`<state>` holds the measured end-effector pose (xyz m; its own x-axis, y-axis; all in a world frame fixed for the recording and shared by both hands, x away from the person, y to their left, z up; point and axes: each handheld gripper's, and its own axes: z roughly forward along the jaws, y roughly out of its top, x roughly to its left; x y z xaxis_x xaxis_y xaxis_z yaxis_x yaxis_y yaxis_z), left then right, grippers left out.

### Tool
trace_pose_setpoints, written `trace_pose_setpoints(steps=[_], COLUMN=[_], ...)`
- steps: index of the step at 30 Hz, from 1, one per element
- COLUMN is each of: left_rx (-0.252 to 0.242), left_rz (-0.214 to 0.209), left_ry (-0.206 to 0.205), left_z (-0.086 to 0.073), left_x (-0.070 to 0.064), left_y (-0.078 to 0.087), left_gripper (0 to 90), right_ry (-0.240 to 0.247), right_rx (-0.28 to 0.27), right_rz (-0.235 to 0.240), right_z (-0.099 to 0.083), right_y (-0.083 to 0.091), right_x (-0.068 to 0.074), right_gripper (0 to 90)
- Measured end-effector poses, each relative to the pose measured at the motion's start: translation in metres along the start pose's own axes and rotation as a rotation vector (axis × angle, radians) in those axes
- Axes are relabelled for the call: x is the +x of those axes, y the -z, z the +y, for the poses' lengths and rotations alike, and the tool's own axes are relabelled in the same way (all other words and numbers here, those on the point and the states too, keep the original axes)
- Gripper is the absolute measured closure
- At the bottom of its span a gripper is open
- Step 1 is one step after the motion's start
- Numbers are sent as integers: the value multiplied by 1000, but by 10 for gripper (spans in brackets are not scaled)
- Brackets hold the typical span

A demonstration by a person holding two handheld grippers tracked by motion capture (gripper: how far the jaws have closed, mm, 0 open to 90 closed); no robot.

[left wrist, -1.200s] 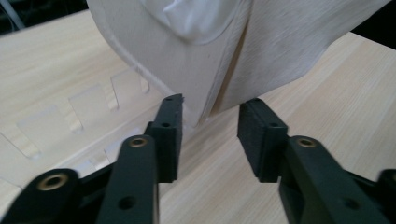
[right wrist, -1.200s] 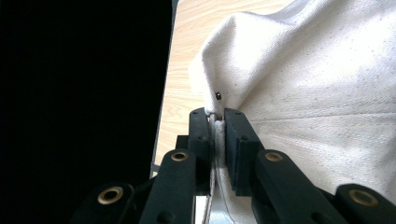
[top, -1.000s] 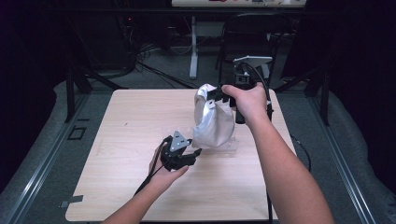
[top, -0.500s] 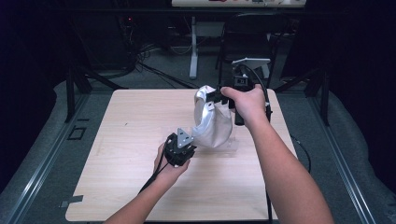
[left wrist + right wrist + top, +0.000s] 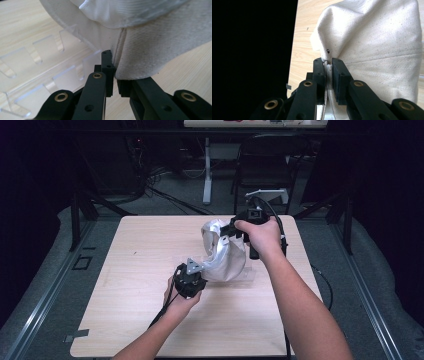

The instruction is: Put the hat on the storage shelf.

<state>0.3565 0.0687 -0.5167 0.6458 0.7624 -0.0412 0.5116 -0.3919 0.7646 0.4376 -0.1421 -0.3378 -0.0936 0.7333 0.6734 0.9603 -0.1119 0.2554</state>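
Looking down, high view: a white cloth bag (image 5: 224, 252) stands mid-counter (image 5: 130, 320); the right claw (image 5: 229, 231) grips its top edge, the left claw (image 5: 199, 270) meets its lower left side.
Left claw view: left claw (image 5: 113, 75) jaws nearly together, pinching the cloth bag (image 5: 160, 50) at its seamed edge; a clear slotted plastic rack (image 5: 42, 65) lies on the counter just beside.
Right claw view: right claw (image 5: 327, 65) clamped on the cloth bag's (image 5: 377, 45) seam; counter (image 5: 302, 40) beyond.
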Motion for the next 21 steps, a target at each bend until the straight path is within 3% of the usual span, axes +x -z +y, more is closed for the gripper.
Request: trace_pose_setpoints(steps=[3,11,17,21], left_rx=[-5,-21,-42,-69], left_rz=[-12,9,-9,-21], left_ry=[14,-8,0,25], left_z=[-4,-4,-8,-13], left_x=[3,-1,-1,1], left_y=[-1,-1,7,17], left_gripper=[858,840,660,619], right_ry=[6,2,-1,6], right_rx=[17,17,2,5], right_rz=[-10,-6,-3,-9], right_z=[-1,-1,-2,-2], right_y=[-6,-7,-4,-2], right_x=[-3,-3,-4,-4], right_gripper=[822,822,820,819])
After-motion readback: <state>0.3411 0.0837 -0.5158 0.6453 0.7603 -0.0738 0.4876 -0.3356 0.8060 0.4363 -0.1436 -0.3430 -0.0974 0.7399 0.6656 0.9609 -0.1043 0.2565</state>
